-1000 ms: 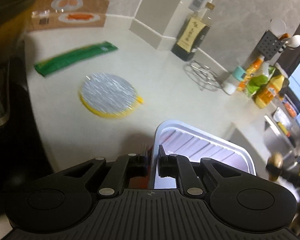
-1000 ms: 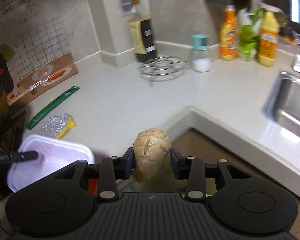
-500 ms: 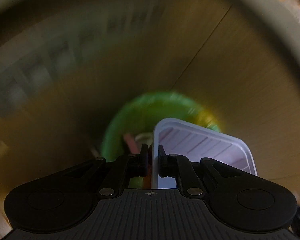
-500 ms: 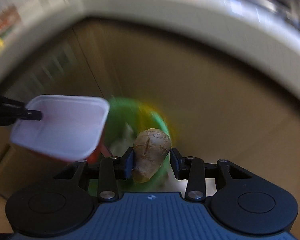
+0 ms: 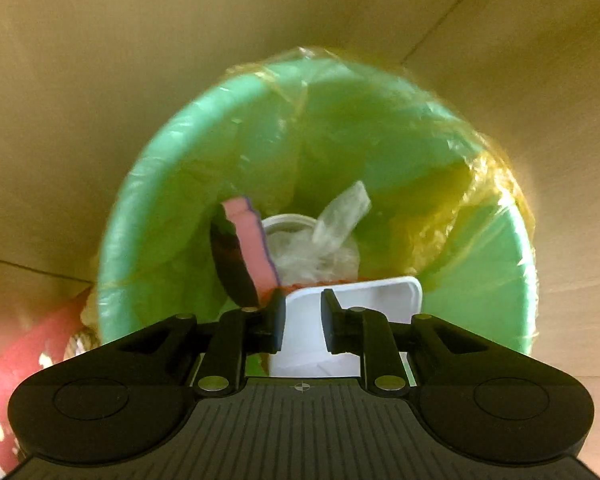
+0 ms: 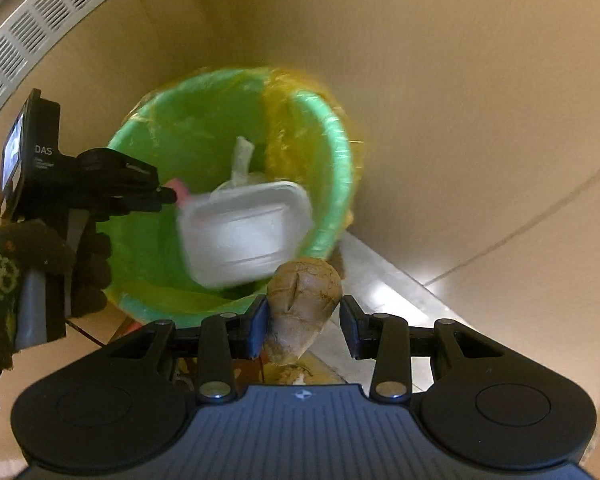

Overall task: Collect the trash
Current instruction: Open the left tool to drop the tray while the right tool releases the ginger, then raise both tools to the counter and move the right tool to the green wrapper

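A green bin (image 5: 172,184) with a yellowish liner stands on the floor below both grippers; it also shows in the right wrist view (image 6: 336,152). My left gripper (image 5: 302,312) is open over the bin. The white plastic tray (image 5: 364,292) is loose between and below its fingers; in the right wrist view the tray (image 6: 244,232) is blurred, tipping into the bin, just off the left gripper (image 6: 168,196). My right gripper (image 6: 303,320) is shut on a piece of ginger (image 6: 300,300), beside the bin's near rim.
Inside the bin lie a pink sponge (image 5: 252,248), a white cup with clear plastic film (image 5: 332,224). Beige cabinet fronts (image 6: 460,80) surround the bin. A red package (image 5: 24,364) lies at its left. A vent grille (image 6: 32,28) is upper left.
Both grippers dropped from the counter to above the bin. The left jaws opened and let go of the white tray, which is falling into the bin. The right still holds the ginger.
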A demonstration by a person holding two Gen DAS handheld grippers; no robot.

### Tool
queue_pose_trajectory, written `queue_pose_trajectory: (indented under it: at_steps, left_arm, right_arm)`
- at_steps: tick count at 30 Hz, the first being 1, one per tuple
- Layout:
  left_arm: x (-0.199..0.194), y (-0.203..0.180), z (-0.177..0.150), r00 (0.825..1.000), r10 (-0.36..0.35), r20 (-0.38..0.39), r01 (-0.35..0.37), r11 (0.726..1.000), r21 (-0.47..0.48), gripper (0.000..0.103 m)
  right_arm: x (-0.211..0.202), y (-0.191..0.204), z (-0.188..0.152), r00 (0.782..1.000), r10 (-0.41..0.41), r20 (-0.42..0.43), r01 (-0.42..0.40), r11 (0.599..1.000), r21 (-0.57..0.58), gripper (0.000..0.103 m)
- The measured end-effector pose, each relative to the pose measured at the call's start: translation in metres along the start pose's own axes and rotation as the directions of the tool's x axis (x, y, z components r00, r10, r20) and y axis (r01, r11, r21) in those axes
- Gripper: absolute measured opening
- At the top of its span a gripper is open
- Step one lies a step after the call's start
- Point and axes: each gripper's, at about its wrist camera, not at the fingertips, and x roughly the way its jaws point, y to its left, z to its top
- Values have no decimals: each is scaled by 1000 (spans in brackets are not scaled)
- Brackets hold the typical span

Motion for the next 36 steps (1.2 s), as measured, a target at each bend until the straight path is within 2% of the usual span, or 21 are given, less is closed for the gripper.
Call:
queue_pose_trajectory:
  at_steps: [6, 10, 14, 18, 21, 26, 30, 33, 36]
  left_arm:
    - [-46, 20, 0, 998, -19, 58, 20, 999, -25, 22]
    - [-84, 27, -6, 996, -40, 76, 41, 999, -13, 22]
    - [-124, 27, -13, 994, -69, 86, 66, 997, 32, 22]
    - [-184, 13, -15, 988, -99, 115, 88, 991, 98, 22]
    - [-229, -2, -10, 981, -136, 135, 115, 981, 157, 22]
    - [-306, -18, 10, 958, -195, 208, 147, 964, 223, 22]
    - [-361, -16, 22, 935, -214, 282, 145, 959, 245, 22]
    - [-394, -3, 29, 920, -193, 342, 122, 968, 219, 22]
    - [-418, 21, 42, 908, -113, 404, 64, 989, 132, 22]
  right_arm:
    - [28, 27, 27, 997, 75, -10, -75, 995, -62, 38]
    - [53, 40, 58, 991, 128, 26, -128, 992, -15, 39]
    - [68, 46, 83, 992, 128, 18, -129, 991, 29, 43]
    - [32, 44, 87, 991, 128, 38, -130, 990, 56, 52]
    - [-11, 39, 86, 993, 106, 53, -109, 992, 63, 53]
    - [-75, 35, 97, 995, 52, 89, -57, 997, 57, 54]
    - [-125, 45, 115, 982, 10, 187, -16, 999, 30, 60]
    - [-155, 65, 126, 963, 12, 268, -8, 1000, -16, 63]
    - [-174, 103, 135, 941, 21, 338, 17, 994, -108, 63]
